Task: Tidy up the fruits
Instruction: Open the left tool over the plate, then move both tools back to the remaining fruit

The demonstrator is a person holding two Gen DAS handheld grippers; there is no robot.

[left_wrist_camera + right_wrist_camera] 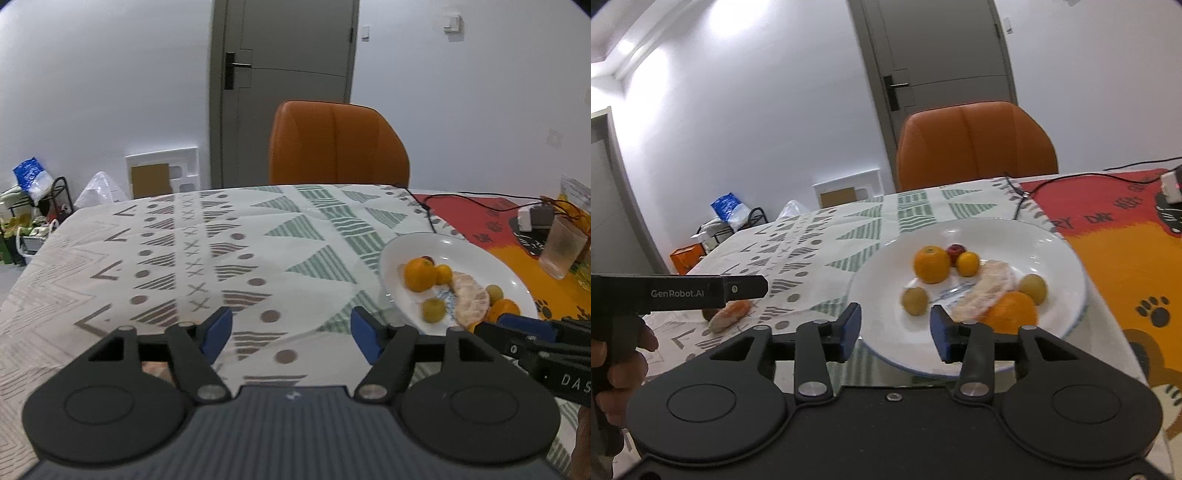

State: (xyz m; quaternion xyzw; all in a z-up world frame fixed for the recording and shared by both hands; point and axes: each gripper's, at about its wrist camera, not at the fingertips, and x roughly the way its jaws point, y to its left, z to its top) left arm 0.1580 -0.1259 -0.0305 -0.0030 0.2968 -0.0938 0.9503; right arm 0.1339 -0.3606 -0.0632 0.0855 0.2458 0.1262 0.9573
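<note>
left claw [291, 334]: my left gripper, jaws wide apart, nothing between them, over bare tablecloth [229, 258].
right claw [894, 328]: my right gripper, jaws partly open, empty, at the near rim of the plate [1067, 254].
plate: white, toward the table's right edge; holds two oranges [931, 264], a small orange fruit [967, 263], a red fruit [955, 252], two green fruits [915, 301] and a peeled segment [982, 291].
stray pieces [729, 314]: on the cloth left of the plate, below my left gripper's body.
step, as i judge it: collect the strays; i approach low, straddle one piece, close gently.
</note>
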